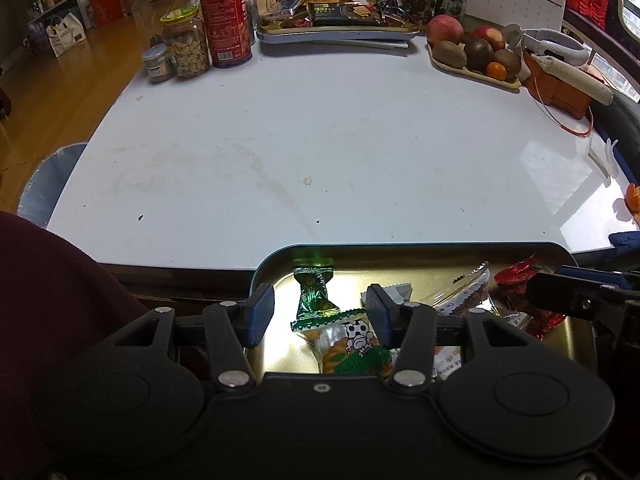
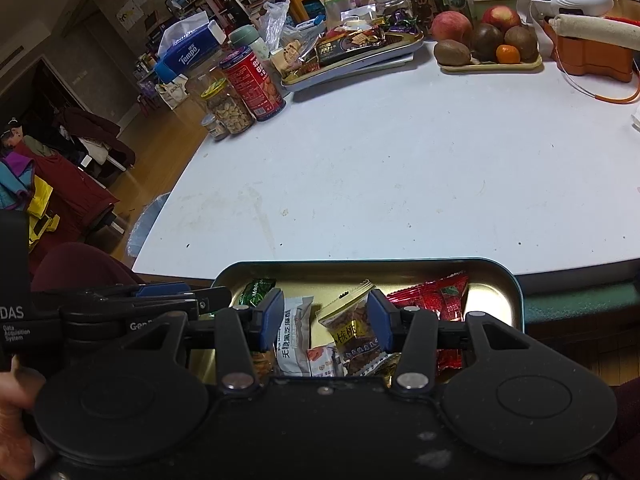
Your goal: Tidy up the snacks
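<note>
While the white table (image 2: pixel 400 160) lies bare in the middle, a Tempo tissue box (image 2: pixel 188 54) stands far left; the tin (image 1: pixel 400 249) of snacks sits at the near edge, both grippers (image 1: pixel 320 312) (image 2: pixel 326 316) empty, jaws apart over green candy (image 1: pixel 314 292) and walnut packet (image 2: pixel 354 332)

My two wrist views look steeply down along their fingers, close over the near tin tray (image 1: pixel 400 249), sharing it and the white table (image 2: pixel 400 180) beyond.
</note>
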`<state>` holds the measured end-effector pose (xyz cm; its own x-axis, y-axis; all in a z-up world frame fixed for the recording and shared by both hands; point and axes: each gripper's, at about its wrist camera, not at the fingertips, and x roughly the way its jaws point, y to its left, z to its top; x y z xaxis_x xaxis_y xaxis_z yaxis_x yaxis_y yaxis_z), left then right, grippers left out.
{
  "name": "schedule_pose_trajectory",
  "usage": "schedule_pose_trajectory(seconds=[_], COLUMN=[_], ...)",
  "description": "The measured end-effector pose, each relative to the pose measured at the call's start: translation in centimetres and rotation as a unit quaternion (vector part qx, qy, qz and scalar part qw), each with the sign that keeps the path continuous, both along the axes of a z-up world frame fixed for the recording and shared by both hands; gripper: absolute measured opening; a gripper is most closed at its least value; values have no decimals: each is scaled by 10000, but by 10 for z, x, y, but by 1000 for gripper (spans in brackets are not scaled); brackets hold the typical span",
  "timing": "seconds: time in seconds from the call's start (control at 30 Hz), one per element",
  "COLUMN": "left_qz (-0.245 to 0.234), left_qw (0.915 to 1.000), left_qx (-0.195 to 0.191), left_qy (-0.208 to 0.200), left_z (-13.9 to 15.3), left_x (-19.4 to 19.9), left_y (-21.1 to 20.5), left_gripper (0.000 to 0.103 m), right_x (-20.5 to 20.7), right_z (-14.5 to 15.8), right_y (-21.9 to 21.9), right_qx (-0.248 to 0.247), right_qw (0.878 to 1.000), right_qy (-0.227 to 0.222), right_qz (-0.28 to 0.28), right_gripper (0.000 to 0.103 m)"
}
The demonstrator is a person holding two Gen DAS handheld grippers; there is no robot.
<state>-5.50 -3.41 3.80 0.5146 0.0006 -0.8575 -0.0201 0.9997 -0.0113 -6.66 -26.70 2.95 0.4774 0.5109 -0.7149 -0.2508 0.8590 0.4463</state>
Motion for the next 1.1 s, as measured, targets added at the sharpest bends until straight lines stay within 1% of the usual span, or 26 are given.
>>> schedule_pose_trajectory(seconds=[1.1], left_qz=[52], left_qw=[10000], left_qx=[-5], left_qy=[-12], left_z=[1], left_x=[1], left_y=[3], left_gripper=[56], right_x=[-1], right_z=[0], right_y=[1], right_qx=[9], right_qw=[10000], right_qy=[-9], right_qz=[19], right_gripper=[49])
